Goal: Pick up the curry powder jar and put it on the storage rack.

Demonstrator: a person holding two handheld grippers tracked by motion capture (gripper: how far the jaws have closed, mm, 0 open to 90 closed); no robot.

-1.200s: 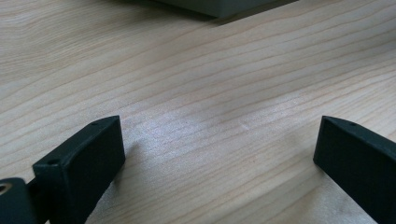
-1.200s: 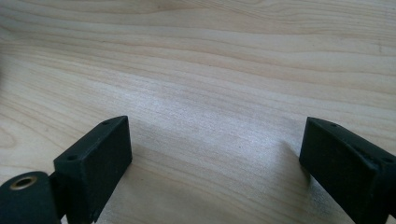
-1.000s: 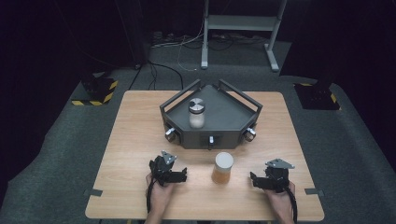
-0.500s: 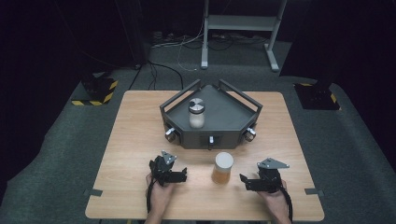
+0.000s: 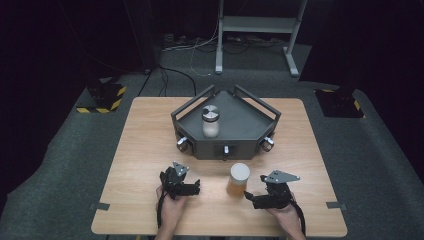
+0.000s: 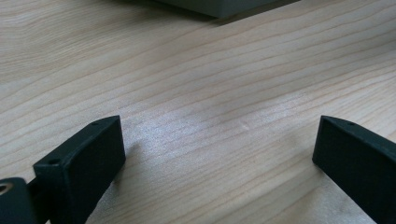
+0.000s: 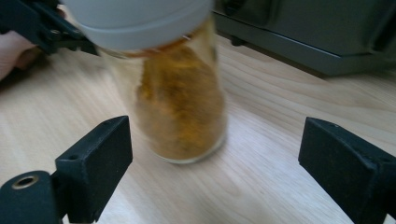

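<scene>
A glass jar of orange-brown powder with a white lid (image 5: pixel 238 179) (image 7: pixel 180 98) stands upright on the wooden table (image 5: pixel 150 145) in front of a dark grey tray (image 5: pixel 250 122). A second jar with a silver lid and pale contents (image 5: pixel 210 121) stands inside that tray. My right gripper (image 5: pixel 250 196) (image 7: pixel 215 154) lies just right of the orange jar, open, its jaws pointing at the jar and apart from it. My left gripper (image 5: pixel 192 187) (image 6: pixel 219 149) rests on the table left of the jar, open, with bare wood between its jaws.
The tray has raised rails, and knobs (image 5: pixel 182 142) on its front face. A person's hands (image 5: pixel 172 207) hold both grippers at the table's near edge. Beyond the table are grey floor, cables (image 5: pixel 200 65) and a metal stand (image 5: pixel 260 30).
My right gripper has moved left toward the orange jar and turned its jaws at it. The left gripper has stayed put.
</scene>
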